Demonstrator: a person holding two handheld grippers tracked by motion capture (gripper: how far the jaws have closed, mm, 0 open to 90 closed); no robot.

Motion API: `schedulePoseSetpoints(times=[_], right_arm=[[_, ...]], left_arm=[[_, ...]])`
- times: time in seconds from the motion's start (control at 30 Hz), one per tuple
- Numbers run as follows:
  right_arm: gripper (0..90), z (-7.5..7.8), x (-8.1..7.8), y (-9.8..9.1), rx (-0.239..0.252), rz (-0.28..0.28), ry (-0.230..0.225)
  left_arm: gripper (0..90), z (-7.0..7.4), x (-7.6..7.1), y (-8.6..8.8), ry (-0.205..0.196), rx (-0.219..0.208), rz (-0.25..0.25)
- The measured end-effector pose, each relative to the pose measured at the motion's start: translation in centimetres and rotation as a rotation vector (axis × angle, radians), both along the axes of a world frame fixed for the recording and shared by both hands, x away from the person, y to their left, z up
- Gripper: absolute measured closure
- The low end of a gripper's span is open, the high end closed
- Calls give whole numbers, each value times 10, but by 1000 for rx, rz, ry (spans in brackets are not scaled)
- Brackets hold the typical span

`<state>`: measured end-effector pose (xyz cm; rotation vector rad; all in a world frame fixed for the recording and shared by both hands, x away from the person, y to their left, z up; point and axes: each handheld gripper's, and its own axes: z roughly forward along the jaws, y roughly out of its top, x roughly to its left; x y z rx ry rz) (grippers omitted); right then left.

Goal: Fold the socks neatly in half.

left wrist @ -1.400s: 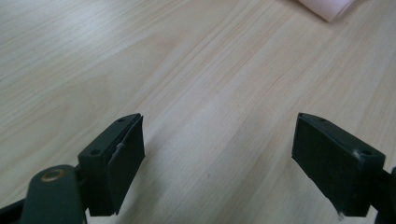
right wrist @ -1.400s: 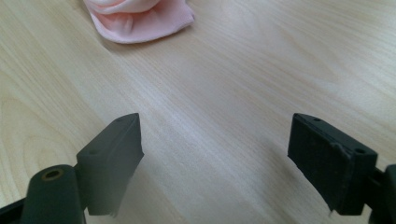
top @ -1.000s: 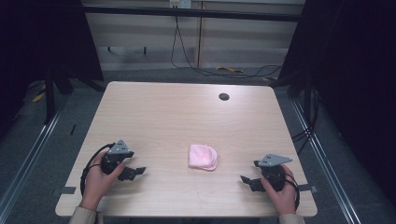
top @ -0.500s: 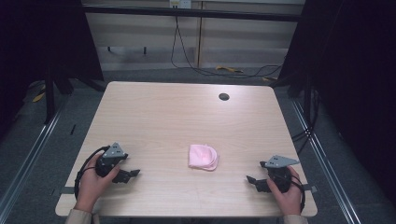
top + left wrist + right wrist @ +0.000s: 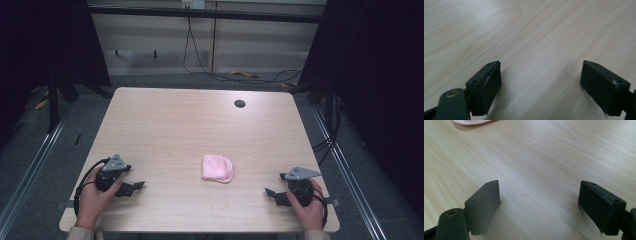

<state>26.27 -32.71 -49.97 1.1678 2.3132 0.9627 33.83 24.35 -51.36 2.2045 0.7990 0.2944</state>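
Pink cloth (image 5: pixel 217 168): folded, lying flat on the wooden surface (image 5: pixel 200 125), at about 6 o'clock from its middle, toward the near edge; its edge shows at the top of the right gripper view (image 5: pixel 471 122).
Left claw (image 5: pixel 134 187): near the 7 o'clock corner, resting low on the surface, jaws apart, nothing between them, well apart from the cloth.
Right claw (image 5: pixel 272 194): near the 5 o'clock corner, jaws apart, bare wood between them, pointing toward the cloth.
Grommet hole (image 5: pixel 240 103): at about 1 o'clock.

A pale pink folded cloth (image 5: pixel 217 168) lies on the light wood-grain worktop (image 5: pixel 190 125), flanked by black jaws under grey plates.
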Motion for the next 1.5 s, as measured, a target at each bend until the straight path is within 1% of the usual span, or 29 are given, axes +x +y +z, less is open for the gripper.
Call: schedulePoseSetpoints(times=[0.07,0.1,0.13,0.17,0.33,0.63,0.7,0.73,0.77,0.8,0.87,1.5], right_arm=[[169,0,0,0,3,-4,4],[169,0,0,0,3,-4,4],[168,0,0,0,4,-5,5],[169,0,0,-1,4,-5,5],[162,0,0,-1,11,-6,17],[156,0,1,-1,11,-10,19],[154,0,1,-1,12,-9,19],[154,0,1,-1,12,-9,19],[154,-1,1,-1,11,-9,18],[154,-1,1,-1,11,-9,18],[153,-1,1,-1,11,-9,18],[149,-1,1,-1,12,-6,19]], left_arm=[[163,-1,0,2,-12,-5,-8],[159,-1,0,2,-12,-5,-8],[159,-3,0,2,-16,-17,-9],[158,-3,0,3,-12,-22,-5],[155,-3,0,2,-13,-21,-4],[133,-3,0,2,-17,-14,2],[91,-3,1,2,-10,-7,15],[91,-4,1,1,-3,-7,34],[36,-4,3,1,-5,11,35],[36,-4,3,0,5,10,52],[0,-5,3,0,10,13,56],[0,-4,3,0,10,15,55]])
